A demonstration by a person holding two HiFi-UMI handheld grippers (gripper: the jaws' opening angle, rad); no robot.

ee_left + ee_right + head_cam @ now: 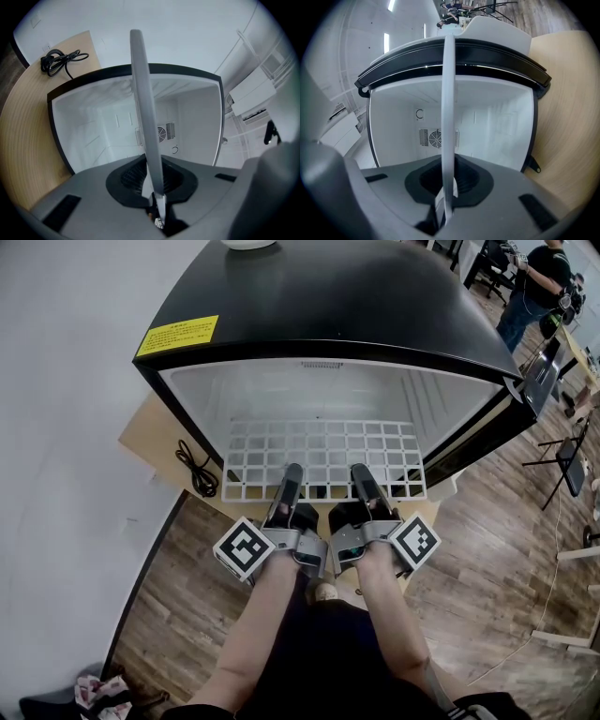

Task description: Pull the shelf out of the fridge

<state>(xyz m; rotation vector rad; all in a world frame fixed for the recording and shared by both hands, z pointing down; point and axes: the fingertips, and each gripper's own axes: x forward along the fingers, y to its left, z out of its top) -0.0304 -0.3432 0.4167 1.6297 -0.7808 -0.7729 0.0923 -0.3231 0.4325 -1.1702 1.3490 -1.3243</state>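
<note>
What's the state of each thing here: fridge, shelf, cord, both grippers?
fridge: open.
shelf: level in the fridge opening, front edge gripped.
left gripper: shut on the shelf.
right gripper: shut on the shelf.
power cord: coiled on the wooden board beside the fridge.

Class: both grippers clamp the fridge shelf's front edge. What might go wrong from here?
1. The left gripper and right gripper sit close together mid-edge of the shelf; an uneven pull may skew it and jam it against the fridge walls.
2. Held only at the front, its far end may drop once clear.
</note>
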